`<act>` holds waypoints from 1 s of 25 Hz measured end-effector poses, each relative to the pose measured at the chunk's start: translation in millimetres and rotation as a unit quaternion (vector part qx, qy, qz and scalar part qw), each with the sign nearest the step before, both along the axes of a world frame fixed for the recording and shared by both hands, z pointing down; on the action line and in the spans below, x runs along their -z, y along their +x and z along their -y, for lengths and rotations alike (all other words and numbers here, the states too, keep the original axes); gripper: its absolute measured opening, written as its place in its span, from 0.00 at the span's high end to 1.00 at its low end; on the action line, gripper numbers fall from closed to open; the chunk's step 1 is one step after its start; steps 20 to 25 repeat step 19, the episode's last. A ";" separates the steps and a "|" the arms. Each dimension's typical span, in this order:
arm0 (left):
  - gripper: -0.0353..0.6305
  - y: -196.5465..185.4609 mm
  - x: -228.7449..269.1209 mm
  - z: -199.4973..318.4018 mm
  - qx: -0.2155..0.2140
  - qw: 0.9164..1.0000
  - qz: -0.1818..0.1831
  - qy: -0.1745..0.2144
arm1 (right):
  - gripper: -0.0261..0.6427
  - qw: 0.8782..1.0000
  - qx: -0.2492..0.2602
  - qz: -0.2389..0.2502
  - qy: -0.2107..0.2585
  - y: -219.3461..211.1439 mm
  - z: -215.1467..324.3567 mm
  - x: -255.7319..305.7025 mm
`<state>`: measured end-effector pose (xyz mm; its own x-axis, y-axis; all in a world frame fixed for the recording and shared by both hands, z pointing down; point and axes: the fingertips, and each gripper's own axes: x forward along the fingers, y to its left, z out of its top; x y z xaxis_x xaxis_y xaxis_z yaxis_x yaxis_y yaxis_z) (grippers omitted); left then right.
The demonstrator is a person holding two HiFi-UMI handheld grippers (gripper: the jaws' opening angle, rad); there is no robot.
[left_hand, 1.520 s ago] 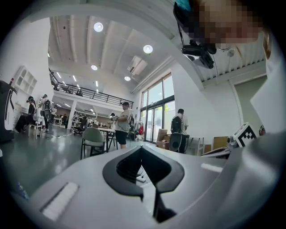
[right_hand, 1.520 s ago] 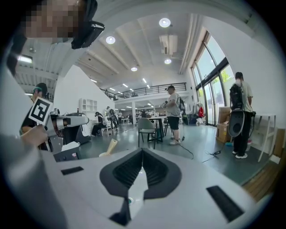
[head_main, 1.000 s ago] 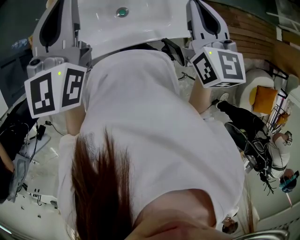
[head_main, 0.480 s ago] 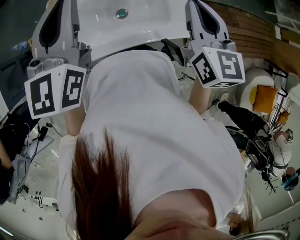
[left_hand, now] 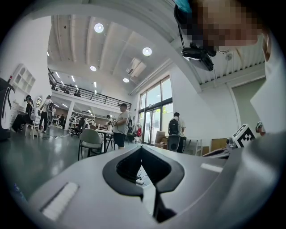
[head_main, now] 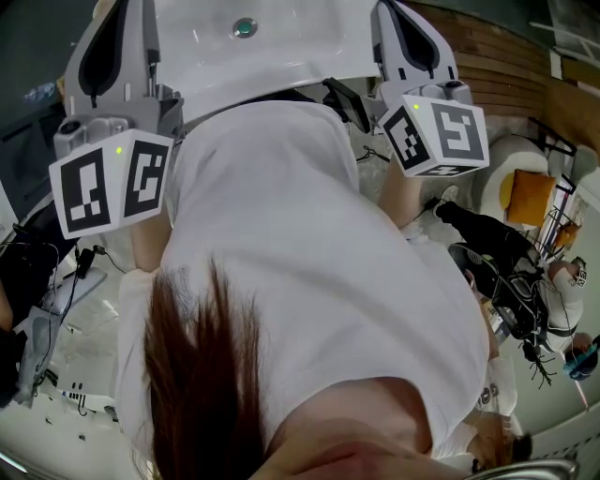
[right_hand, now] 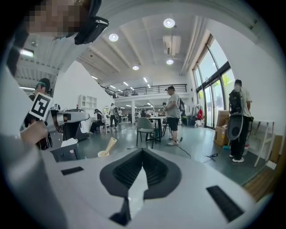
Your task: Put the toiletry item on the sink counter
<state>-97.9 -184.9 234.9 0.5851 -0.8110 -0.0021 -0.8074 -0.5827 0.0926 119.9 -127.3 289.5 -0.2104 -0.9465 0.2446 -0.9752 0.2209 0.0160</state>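
Note:
No toiletry item shows in any view. In the head view my left gripper [head_main: 120,37] and right gripper [head_main: 405,37] are held up on either side of my white-shirted torso [head_main: 300,262], pointing toward a white sink [head_main: 291,47] with a round drain [head_main: 244,25]. The marker cubes [head_main: 111,183] [head_main: 438,133] face the camera. In the left gripper view the left gripper [left_hand: 140,148] has its jaws together with nothing between them. The right gripper [right_hand: 142,150] looks the same in its own view, tips meeting and empty. Both look out into a large hall.
Several people, a chair [left_hand: 90,139] and tables stand in the hall. A person with a backpack [right_hand: 236,120] is at the right. In the head view cables lie on the floor at left [head_main: 66,272], and a yellow-cushioned seat [head_main: 527,195] and black gear [head_main: 497,262] are at right.
Both grippers hold still. Only people at the bottom right of the head view have shifted a little.

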 end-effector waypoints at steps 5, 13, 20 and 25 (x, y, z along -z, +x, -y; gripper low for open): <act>0.93 -0.1 2.3 2.0 -0.002 1.000 0.000 0.000 | 0.94 1.000 -0.003 0.001 0.000 0.4 1.6 2.9; 0.93 0.1 1.3 3.0 -0.004 1.000 -0.002 0.000 | 0.94 1.000 -0.004 0.001 -0.001 0.5 1.7 2.1; 0.93 0.7 1.6 14.7 -0.007 1.000 -0.002 -0.001 | 0.94 1.000 -0.005 0.001 -0.002 0.0 12.4 2.7; 0.93 0.7 1.6 14.7 -0.007 1.000 -0.002 -0.001 | 0.94 1.000 -0.005 0.001 -0.002 0.0 12.4 2.7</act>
